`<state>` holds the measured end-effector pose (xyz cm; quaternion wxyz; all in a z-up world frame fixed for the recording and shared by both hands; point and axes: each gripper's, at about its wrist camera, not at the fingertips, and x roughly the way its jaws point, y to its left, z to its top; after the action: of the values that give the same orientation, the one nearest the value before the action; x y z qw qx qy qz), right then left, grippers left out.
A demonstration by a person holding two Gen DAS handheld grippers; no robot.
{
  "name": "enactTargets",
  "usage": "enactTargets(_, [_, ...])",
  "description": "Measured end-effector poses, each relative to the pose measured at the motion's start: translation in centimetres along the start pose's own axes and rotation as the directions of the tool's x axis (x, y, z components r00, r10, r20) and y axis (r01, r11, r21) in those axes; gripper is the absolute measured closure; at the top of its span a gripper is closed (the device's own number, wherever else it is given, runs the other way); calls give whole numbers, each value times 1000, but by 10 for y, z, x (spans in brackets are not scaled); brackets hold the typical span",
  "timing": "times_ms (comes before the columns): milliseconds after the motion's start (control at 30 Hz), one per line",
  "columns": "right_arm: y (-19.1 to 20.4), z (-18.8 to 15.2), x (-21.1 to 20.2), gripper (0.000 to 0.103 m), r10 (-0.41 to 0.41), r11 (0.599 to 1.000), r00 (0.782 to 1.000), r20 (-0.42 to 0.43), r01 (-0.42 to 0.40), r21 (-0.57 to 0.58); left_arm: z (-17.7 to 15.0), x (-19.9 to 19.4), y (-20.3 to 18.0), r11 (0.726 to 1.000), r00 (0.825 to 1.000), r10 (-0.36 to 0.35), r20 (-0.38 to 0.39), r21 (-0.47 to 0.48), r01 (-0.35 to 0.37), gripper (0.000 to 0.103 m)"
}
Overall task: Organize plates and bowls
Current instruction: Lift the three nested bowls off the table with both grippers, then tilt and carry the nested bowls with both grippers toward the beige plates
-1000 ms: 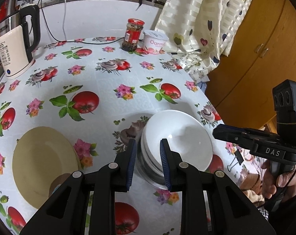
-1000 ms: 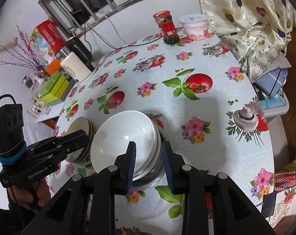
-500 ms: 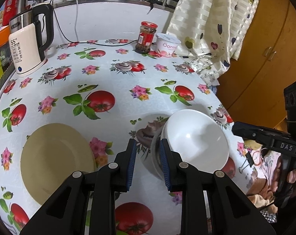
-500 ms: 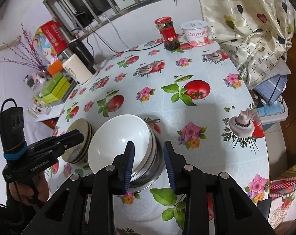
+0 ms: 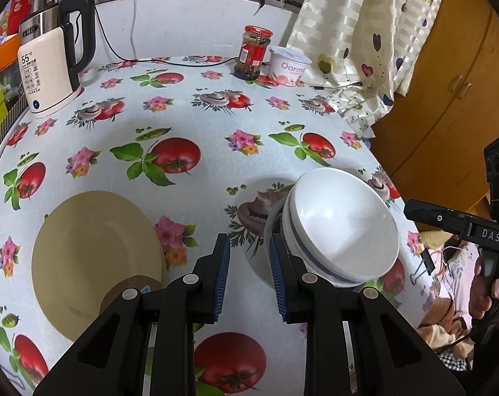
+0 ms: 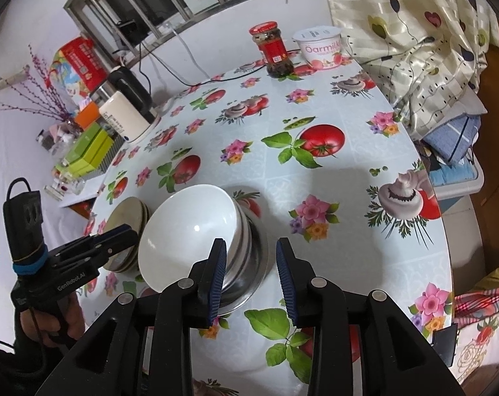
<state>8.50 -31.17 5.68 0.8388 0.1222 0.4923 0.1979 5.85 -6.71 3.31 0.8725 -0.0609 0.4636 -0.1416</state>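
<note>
We have the white bowls (image 6: 186, 231) nested in the steel basin (image 6: 249, 264) beside the tan plates (image 5: 94, 257), both the left gripper (image 5: 248, 275) and the right gripper (image 6: 251, 277) seemingly released, so next we gather any remaining dishes

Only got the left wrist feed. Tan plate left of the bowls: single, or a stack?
Observer: A stack. The right wrist view shows the tan plates from the side, with several rims layered.
Operator: Right claw gripping anything? I only see it side-on.
Observer: No. The right claw is open beside the white bowls. Between its pads there is only the metal bowl under them and the tablecloth.
</note>
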Motion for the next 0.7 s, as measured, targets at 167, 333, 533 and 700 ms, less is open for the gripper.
enactTargets(167, [-2,-2,2,72,1,1000,1000,-8,-1,4,-2,2,2,1000,1000,-4,-10,-4,4,78])
enactTargets(333, [-3,-3,5,72,3,1000,1000,-19,-3,6,-4,5,4,1000,1000,-15,-23,-12,15,78])
enactTargets(533, [-8,-5,9,72,2,1000,1000,-30,-1,22,-6,8,5,999,999,-28,-34,-24,27,78])
enactTargets(700, [-12,-7,12,72,1,999,999,-39,0,37,-8,13,7,999,998,-40,-49,-37,38,78])
